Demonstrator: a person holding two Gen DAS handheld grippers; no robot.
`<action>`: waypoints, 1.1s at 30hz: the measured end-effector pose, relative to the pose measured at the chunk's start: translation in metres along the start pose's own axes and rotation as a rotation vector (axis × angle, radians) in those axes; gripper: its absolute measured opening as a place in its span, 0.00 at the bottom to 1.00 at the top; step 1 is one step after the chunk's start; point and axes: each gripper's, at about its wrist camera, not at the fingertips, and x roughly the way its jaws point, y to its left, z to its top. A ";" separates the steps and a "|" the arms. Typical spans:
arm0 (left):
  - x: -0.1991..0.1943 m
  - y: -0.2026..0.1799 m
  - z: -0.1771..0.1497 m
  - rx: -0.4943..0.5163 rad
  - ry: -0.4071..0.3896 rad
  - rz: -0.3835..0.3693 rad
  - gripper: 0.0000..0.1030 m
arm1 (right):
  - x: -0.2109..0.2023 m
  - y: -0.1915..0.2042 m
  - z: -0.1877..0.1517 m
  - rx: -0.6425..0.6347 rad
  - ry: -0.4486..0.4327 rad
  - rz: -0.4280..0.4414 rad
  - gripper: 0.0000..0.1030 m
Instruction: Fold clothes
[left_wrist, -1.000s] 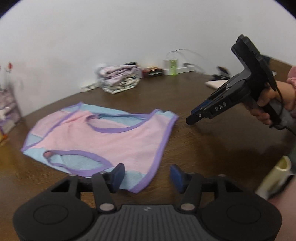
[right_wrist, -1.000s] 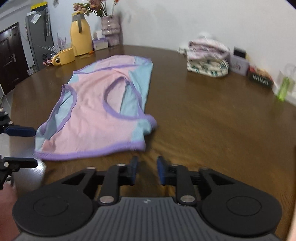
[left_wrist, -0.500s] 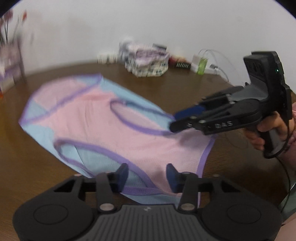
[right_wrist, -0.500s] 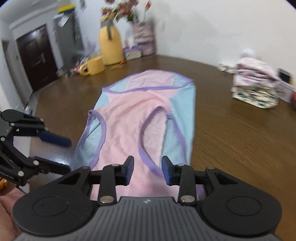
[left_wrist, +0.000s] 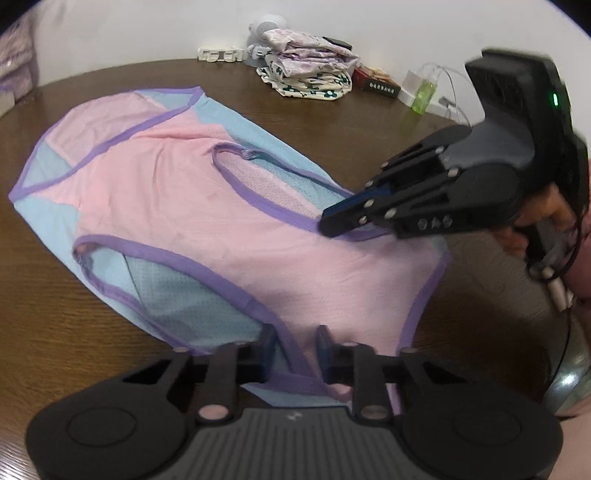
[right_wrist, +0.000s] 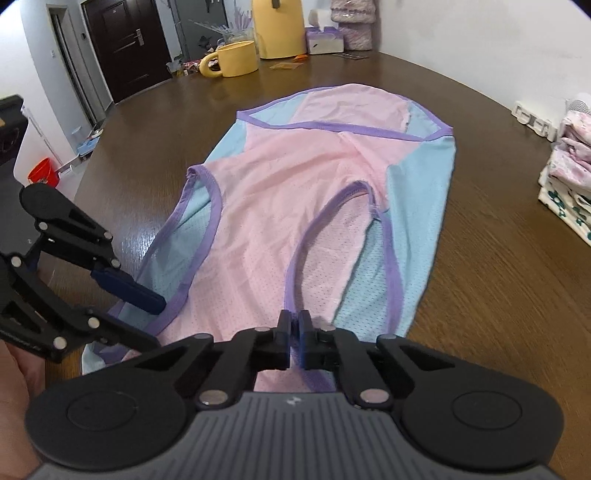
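A pink and light-blue sleeveless top (left_wrist: 221, 221) with purple trim lies flat on the brown table (left_wrist: 55, 332); it also fills the middle of the right wrist view (right_wrist: 277, 184). My left gripper (left_wrist: 293, 341) sits over its near edge, jaws closing. A purple armhole strap runs between the pads, which still stand apart. From the right wrist view the left gripper (right_wrist: 157, 325) shows the same gap. My right gripper (right_wrist: 295, 325) is shut on the purple trim of the other opening. The left wrist view shows the right gripper (left_wrist: 328, 225) pinching that trim.
A pile of folded clothes (left_wrist: 310, 74) sits at the table's far side, with a small green bottle (left_wrist: 423, 94) and cables beside it. A yellow mug (right_wrist: 236, 59) and yellow jug (right_wrist: 277, 26) stand at the far end. A red bucket (right_wrist: 44, 171) is on the floor.
Both grippers moved from beside the top to over its near end. The right jaws came together on the purple trim. The left jaws narrowed around the strap.
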 end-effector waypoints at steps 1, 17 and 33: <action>0.000 -0.002 0.000 0.011 0.002 0.006 0.00 | -0.003 -0.003 -0.001 0.013 -0.002 0.010 0.03; -0.019 -0.026 -0.018 0.124 -0.024 -0.194 0.18 | -0.062 -0.038 -0.043 0.183 -0.003 0.102 0.15; -0.035 0.031 -0.004 -0.001 -0.143 0.243 0.37 | -0.012 -0.045 0.017 0.077 -0.129 -0.226 0.22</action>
